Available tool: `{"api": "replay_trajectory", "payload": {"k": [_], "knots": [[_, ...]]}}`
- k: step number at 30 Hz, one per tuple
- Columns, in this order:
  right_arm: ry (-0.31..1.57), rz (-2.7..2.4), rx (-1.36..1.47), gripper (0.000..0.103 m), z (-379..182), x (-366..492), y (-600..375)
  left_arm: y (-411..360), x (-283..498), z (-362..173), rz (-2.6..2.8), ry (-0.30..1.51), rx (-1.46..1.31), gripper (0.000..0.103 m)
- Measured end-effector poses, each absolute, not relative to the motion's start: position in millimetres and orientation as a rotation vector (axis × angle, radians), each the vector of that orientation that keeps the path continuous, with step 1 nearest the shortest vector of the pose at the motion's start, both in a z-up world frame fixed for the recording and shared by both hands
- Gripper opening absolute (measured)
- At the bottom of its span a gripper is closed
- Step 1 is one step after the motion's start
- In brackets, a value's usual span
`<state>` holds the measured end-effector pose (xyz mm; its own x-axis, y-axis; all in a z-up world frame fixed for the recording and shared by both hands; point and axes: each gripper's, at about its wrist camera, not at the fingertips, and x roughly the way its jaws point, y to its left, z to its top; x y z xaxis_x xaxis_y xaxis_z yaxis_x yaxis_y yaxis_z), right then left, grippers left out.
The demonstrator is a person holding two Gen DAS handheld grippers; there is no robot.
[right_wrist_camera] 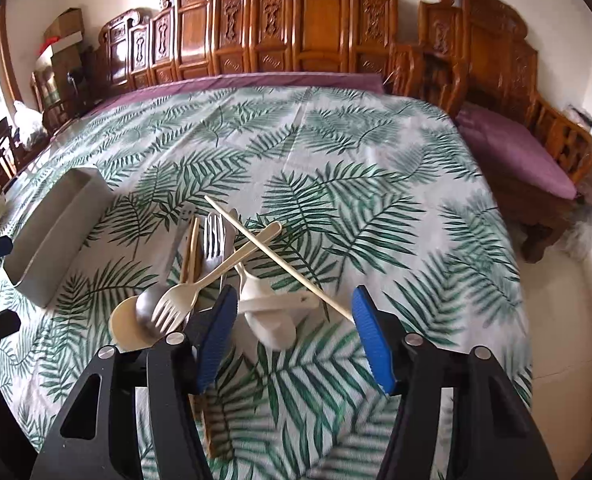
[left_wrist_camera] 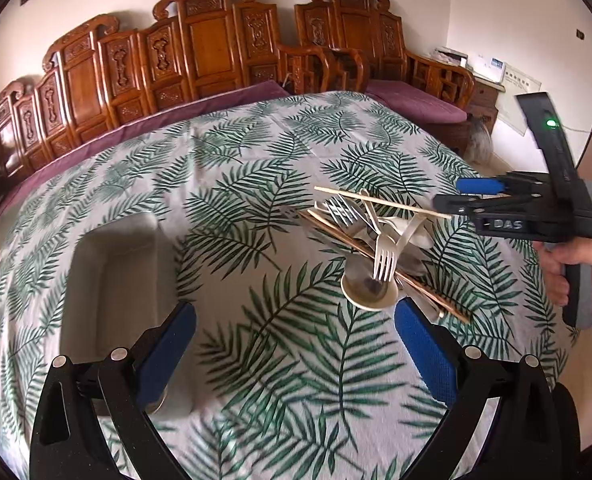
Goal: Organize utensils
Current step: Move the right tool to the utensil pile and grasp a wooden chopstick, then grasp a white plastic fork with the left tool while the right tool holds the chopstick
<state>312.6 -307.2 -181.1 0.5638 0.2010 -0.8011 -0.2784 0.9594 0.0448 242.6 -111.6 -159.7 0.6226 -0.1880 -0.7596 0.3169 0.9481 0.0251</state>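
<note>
Both tongs stood open and empty – the right tongs (right_wrist_camera: 293,330) over the heap of utensils (right_wrist_camera: 215,276) on the leaf-print counter (right_wrist_camera: 376,168), the left tongs (left_wrist_camera: 296,348) near the grey tray (left_wrist_camera: 115,280).

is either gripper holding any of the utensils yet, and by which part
Nothing is held. The left gripper is open above the tablecloth, and the right gripper is open around the white spoon, not pressing on it.

I see a tangled heap of utensils (right_wrist_camera: 223,280) on the leaf-print worktop: cream plastic forks, spoons, a metal spoon and chopsticks, one pale chopstick (right_wrist_camera: 275,256) lying slantwise on top. A grey oblong tray (right_wrist_camera: 55,236) sits well apart, left of the heap.
</note>
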Motion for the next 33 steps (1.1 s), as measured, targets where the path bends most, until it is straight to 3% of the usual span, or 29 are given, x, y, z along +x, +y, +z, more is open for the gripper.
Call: {"api": "replay_trajectory", "payload": {"k": [13,20,26,33], "knots": [[1.039,0.343,-0.167,0.057,-219,371,-280,-111,264,-175,-0.31,0.886,0.164,0.096],[1.063,0.37,-0.167,0.039,-228,380,-282,-110,271,-174,-0.313,0.89,0.182,0.096],[1.076,0.382,-0.131,0.006,-227,379,-289,-113,278,-176,-0.315,0.906,0.187,0.096],[1.069,0.389,-0.073,0.006,-212,359,-307,-140,300,-179,-0.37,0.949,0.189,0.096]]}}
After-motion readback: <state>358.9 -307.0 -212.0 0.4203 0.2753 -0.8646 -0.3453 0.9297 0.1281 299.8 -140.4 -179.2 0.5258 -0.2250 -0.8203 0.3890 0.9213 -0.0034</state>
